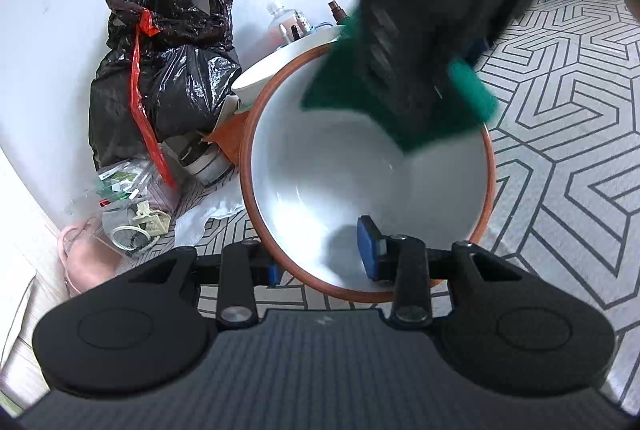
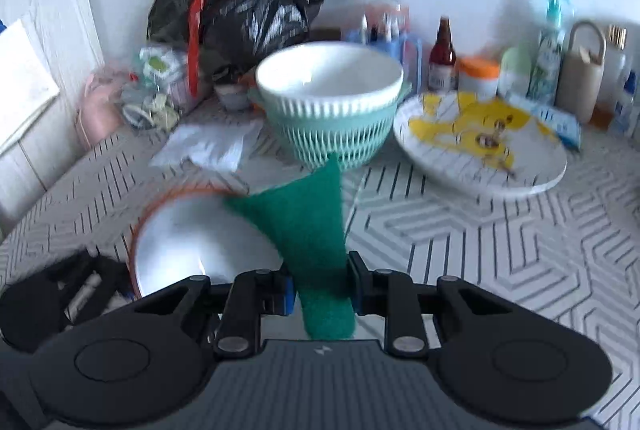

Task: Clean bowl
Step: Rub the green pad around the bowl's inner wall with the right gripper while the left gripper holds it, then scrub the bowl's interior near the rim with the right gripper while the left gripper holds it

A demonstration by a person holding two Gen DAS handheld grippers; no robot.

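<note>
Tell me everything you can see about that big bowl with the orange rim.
The bowl is wide and round, glossy white inside with a thin orange-brown rim, and looks ceramic. It is empty, with light glaring off its bottom. It sits tilted over a patterned surface. The left gripper clamps its near rim, one finger inside and one outside. A green scouring pad, held by the right gripper, reaches over its far edge; whether the pad touches the bowl cannot be told.

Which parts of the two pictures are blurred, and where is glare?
Left wrist view: the green pad and right gripper are motion-blurred; glare sits inside the bowl. Right wrist view: nearly everything is smeared, but the pad is sharper.
</note>
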